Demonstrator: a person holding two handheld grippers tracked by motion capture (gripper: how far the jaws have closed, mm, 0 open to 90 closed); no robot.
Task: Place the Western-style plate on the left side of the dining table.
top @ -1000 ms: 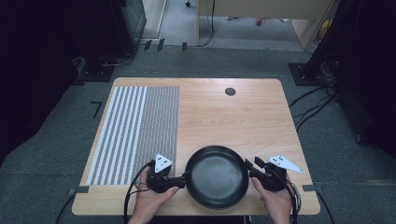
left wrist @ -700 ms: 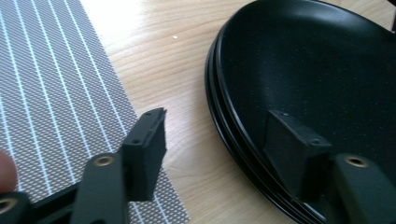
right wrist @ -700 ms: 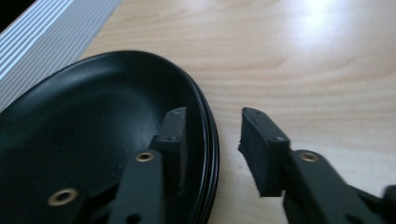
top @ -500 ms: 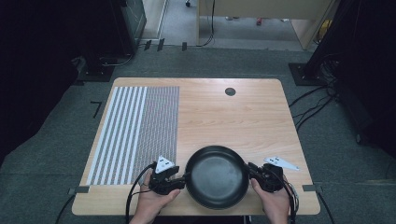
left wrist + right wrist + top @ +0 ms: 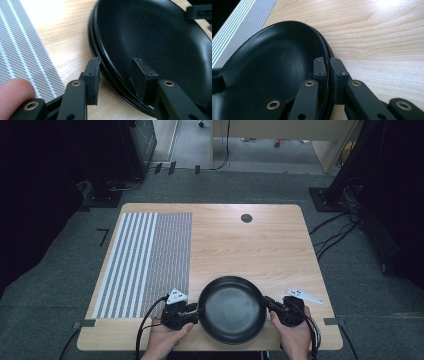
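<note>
A stack of black plates (image 5: 232,309) lies at the table's near edge between my two hands. My left gripper (image 5: 199,311) is at its left rim. In the left gripper view its jaws (image 5: 116,72) straddle the rims of the plates (image 5: 155,37), one pad outside and one inside. They have just been closing, and a gap still shows at the inner pad. My right gripper (image 5: 267,302) is at the right rim. In the right gripper view it (image 5: 328,66) is shut on the thin rim of the plates (image 5: 269,62), having just closed.
The wooden table (image 5: 240,245) carries a grey and white striped mat (image 5: 145,260) on its left half and a small dark round hole (image 5: 246,218) near the far edge. Cables run over the carpet at the right.
Both grippers' jaws have drawn in at the plates' rim. The hands and the plates have stayed where they were.
</note>
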